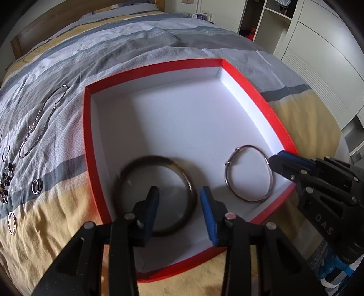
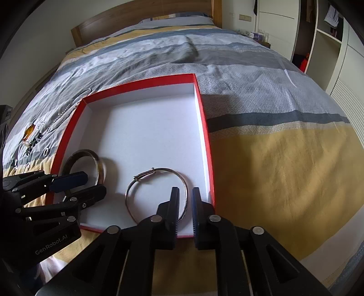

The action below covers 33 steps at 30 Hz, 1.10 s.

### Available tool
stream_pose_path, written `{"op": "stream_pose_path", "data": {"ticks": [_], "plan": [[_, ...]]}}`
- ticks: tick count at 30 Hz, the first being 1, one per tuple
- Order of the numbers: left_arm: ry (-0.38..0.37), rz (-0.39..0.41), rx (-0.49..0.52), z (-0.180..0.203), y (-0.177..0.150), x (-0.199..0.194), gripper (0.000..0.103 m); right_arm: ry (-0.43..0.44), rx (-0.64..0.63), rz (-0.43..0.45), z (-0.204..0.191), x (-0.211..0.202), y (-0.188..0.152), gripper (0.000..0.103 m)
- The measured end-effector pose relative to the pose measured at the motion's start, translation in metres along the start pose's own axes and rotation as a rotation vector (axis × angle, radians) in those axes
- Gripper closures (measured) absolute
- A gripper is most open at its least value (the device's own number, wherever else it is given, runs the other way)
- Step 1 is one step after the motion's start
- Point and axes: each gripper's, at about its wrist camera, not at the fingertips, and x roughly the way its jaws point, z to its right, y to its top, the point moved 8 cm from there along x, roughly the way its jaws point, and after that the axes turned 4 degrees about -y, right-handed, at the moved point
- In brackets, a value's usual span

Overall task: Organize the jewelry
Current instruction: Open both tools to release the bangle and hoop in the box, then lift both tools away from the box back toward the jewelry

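Observation:
A red box (image 1: 87, 127) with a white inside lies on the bed; it also shows in the right wrist view (image 2: 204, 127). A dark bangle (image 1: 127, 168) lies in its near left part, blurred, and appears in the right wrist view (image 2: 100, 164). A thin silver bracelet (image 1: 229, 179) lies to its right, also in the right wrist view (image 2: 136, 184). My left gripper (image 1: 179, 193) is open over the dark bangle's near edge, holding nothing. My right gripper (image 2: 185, 193) stands slightly open with the silver bracelet's wire between its fingers.
Loose jewelry lies on the striped bedspread left of the box: chain necklaces (image 1: 43, 118), small rings (image 1: 36, 186), dark beads (image 1: 5, 179), an amber piece (image 2: 29, 132). A wooden headboard (image 2: 141, 18) stands at the far end. White wardrobes (image 1: 318, 57) stand on the right.

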Motion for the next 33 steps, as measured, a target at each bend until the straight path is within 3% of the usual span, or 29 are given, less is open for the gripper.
{"op": "stream_pose_path", "data": {"ticks": [4,12,17,33], "plan": [[-0.026,0.032,-0.012,0.001,0.001,-0.019,0.067,-0.006,0.004,0.038,-0.001,-0.018,0.002,0.070],[0.005,0.141,0.028,0.014,-0.005,-0.084,0.067,-0.010,0.047,0.131,0.008,-0.073,0.006,0.068],[0.041,0.138,0.029,0.009,-0.020,-0.115,0.066,0.012,0.078,0.187,0.010,-0.113,0.000,0.068],[0.220,0.299,-0.054,-0.060,-0.082,-0.262,0.067,0.087,0.001,0.408,-0.055,-0.262,-0.003,0.068]]}}
